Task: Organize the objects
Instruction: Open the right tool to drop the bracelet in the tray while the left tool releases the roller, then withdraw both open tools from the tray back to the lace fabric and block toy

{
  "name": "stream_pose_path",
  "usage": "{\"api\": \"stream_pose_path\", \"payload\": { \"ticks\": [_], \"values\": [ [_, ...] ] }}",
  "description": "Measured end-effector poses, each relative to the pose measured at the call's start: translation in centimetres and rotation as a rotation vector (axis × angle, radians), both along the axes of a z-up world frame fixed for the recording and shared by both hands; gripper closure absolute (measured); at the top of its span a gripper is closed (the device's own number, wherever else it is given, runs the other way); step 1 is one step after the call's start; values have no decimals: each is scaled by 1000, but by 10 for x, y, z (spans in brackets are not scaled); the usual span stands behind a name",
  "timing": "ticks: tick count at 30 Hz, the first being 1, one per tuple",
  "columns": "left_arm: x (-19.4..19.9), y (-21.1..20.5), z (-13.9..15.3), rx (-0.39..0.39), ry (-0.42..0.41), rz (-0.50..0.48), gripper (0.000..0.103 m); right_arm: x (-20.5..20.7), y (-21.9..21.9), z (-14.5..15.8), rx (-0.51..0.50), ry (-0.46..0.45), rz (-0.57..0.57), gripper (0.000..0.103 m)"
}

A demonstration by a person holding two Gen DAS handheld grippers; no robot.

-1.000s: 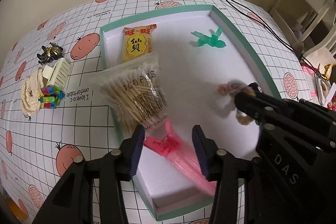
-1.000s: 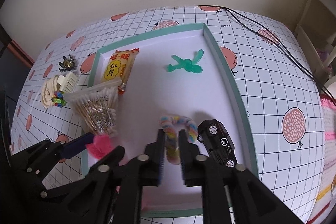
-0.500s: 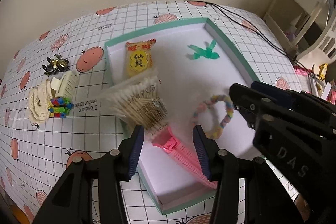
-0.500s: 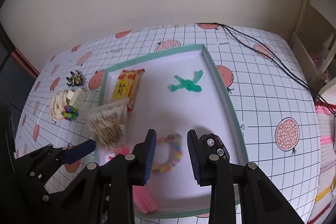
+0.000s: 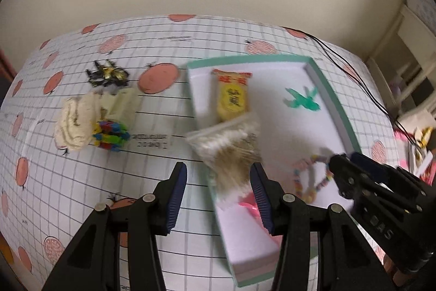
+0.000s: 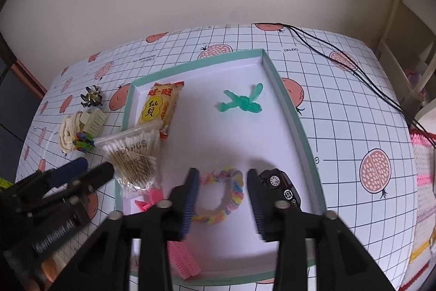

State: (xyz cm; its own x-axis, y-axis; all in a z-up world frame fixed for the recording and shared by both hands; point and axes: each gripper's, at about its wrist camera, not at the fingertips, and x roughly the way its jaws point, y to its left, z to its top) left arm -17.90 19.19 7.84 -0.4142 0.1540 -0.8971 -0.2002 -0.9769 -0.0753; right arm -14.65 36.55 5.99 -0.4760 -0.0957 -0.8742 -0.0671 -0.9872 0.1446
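Inside tray [image 6: 297, 116], pastel braided bracelet [image 6: 226, 195], right claw [image 6: 221, 198] wide, left claw [image 5: 218, 195] wide.

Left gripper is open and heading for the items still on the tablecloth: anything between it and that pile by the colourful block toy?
Nothing visible does. The left gripper hangs open above bare tablecloth; the block toy, cream scrunchie and cream hair clip lie ahead to its left. The cotton swab bag sits to the right, overhanging the tray edge.

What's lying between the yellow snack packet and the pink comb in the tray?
The clear bag of cotton swabs lies between the yellow snack packet and the pink comb, half over the tray edge; the right wrist view shows it best.
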Motion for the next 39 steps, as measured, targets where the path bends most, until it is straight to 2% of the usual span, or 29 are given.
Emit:
{"api": "stream_pose_path", "payload": {
  "ticks": [4,8,9,10,11,12,19,21,23,26,39],
  "values": [
    [-6,-19,-1,-8,-1,68,53,-1,-5,1,4,9,6,43],
    [-10,-37,-3,0,-6,122,52,-2,-10,0,7,10,13,39],
    [-10,-40,-3,-1,-6,133,49,-3,-11,0,9,11,16,37],
    [-11,-43,-3,-4,-5,143,41,-3,-12,0,7,11,18,36],
    [-12,-47,-3,-3,-1,154,24,-3,-14,-1,6,10,21,34],
    [-12,-49,-2,2,4,159,21,-4,-15,-1,7,11,24,31],
    [-14,-61,1,18,25,181,20,-5,-20,-1,8,21,33,11],
    [-14,-63,1,23,26,184,15,-6,-21,-1,6,25,34,6],
    [-14,-65,2,27,36,191,15,-6,-21,-1,10,30,33,1],
    [-15,-69,4,24,60,207,0,-6,-21,0,12,35,34,0],
    [-15,-77,8,45,71,221,0,-8,-24,-1,14,31,33,0]
  ]
}}
